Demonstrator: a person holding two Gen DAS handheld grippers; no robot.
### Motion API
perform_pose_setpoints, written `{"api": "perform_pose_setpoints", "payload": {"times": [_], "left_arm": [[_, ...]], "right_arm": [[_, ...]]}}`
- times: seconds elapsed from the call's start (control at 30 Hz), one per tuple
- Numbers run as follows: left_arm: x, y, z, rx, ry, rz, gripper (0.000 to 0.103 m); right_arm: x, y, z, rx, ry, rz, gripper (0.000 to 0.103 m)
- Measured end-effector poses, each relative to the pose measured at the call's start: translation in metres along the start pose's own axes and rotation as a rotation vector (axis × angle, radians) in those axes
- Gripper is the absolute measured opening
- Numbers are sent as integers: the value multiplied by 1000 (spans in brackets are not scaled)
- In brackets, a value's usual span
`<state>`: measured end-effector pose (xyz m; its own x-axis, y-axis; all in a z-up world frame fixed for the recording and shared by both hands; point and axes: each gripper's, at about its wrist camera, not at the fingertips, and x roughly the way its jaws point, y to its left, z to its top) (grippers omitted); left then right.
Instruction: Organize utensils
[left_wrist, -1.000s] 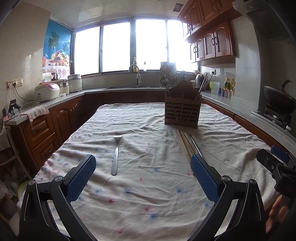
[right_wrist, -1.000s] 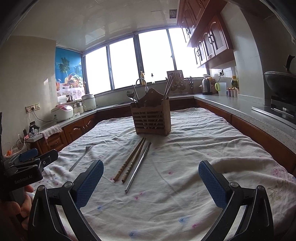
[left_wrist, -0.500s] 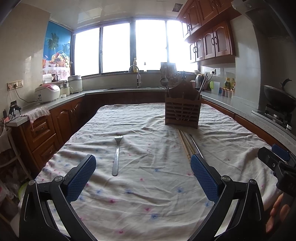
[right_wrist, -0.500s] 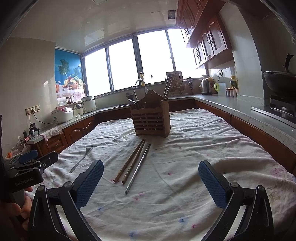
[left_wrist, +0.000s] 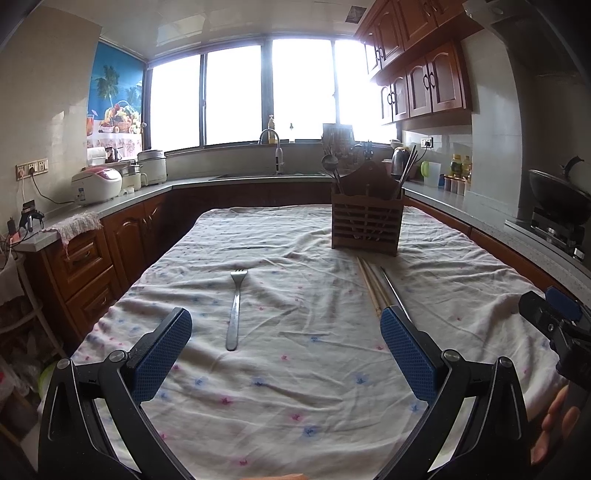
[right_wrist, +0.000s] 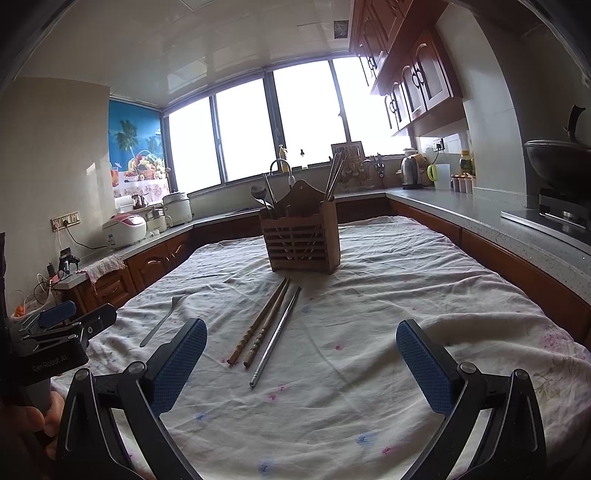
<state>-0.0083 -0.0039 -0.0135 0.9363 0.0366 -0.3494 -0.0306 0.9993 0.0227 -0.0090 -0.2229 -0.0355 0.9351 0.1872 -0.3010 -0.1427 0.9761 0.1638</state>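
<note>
white floral tablecloth (left_wrist: 295, 387), brown wooden holder (left_wrist: 365, 229), silver fork (left_wrist: 235, 306)

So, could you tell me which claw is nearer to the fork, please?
Left. The left claw sits directly behind the fork; the right claw is off to its right, behind the chopsticks.

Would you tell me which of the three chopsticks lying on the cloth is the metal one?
The metal chopstick lies rightmost in the right wrist view: thin, silvery and smooth, beside two brown wooden chopsticks.

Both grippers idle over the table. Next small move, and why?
Probably lower the left gripper onto the fork: its jaws are open, empty and nearly lined up with the handle, and the fork lies loose on the cloth, outside the wooden holder.
</note>
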Motion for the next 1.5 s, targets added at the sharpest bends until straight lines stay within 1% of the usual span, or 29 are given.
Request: {"api": "perform_pose_setpoints", "payload": {"times": [0.67, 1.1, 1.5], "left_arm": [[-4, -1, 0, 8, -7, 6, 103], [-3, -2, 2, 8, -16, -10, 103], [-2, 0, 3, 8, -16, -9, 103]], "right_arm": [[-4, 1, 3, 1, -9, 4, 103], [-6, 3, 6, 3, -20, 6, 103], [-5, 4, 7, 3, -20, 8, 103]]}}
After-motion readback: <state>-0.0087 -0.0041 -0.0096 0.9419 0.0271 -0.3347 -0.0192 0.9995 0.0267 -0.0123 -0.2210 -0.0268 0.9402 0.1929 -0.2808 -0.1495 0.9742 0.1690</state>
